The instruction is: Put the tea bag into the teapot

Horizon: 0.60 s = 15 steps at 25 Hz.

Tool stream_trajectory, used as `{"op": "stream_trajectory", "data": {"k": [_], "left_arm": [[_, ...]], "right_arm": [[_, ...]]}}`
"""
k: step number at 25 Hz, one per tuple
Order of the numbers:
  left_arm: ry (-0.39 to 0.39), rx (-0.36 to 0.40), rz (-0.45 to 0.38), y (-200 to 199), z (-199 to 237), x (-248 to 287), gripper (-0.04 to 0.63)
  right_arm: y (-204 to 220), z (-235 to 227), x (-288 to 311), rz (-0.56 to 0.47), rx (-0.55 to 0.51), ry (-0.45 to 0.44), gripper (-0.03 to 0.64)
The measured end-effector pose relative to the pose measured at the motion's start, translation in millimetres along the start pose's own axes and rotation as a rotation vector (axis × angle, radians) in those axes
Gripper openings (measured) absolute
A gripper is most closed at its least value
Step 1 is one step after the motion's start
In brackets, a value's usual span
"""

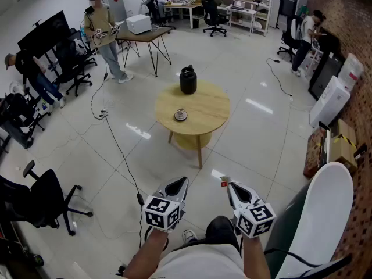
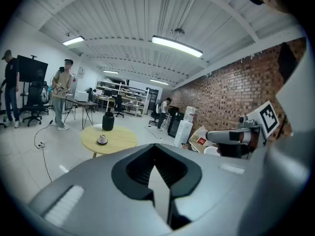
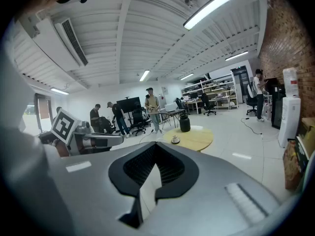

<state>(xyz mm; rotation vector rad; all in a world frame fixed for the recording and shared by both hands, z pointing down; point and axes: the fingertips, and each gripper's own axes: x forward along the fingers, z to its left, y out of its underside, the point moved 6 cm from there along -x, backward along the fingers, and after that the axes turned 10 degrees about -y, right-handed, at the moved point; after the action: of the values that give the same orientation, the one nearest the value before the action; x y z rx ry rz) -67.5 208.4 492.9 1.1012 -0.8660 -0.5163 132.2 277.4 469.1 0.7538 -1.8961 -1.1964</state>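
A black teapot (image 1: 188, 80) stands at the far edge of a round wooden table (image 1: 204, 104), a few steps ahead of me. A small lidded dish (image 1: 181, 115) sits nearer the table's middle. Both grippers are held low, close to my body and far from the table. My right gripper (image 1: 231, 186) is shut; a small red-and-white tea bag (image 1: 223, 181) shows at its tip, and a pale strip lies between its jaws (image 3: 155, 168). My left gripper (image 1: 179, 183) is shut with nothing in it (image 2: 156, 163). The teapot (image 2: 108, 121) (image 3: 184, 123) appears small in both gripper views.
A black cable (image 1: 116, 144) runs over the tiled floor left of the table. Office chairs (image 1: 40, 199) and people (image 1: 104, 36) stand at the left and back. A white curved panel (image 1: 328, 205), boxes and a water dispenser (image 1: 331, 100) line the brick wall at right.
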Motion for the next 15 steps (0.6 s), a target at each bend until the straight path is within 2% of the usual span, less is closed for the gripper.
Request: {"op": "stream_trajectory", "data": {"k": [10, 15], "left_arm": [[-0.033, -0.025, -0.003, -6, 38, 19, 0.012], [-0.051, -0.014, -0.001, -21, 58, 45, 0.012]], "right_arm": [[-13, -6, 48, 0.016, -0.006, -0.032, 0.002], [-27, -27, 82, 0.022, 0.003, -0.050, 0.002]]}}
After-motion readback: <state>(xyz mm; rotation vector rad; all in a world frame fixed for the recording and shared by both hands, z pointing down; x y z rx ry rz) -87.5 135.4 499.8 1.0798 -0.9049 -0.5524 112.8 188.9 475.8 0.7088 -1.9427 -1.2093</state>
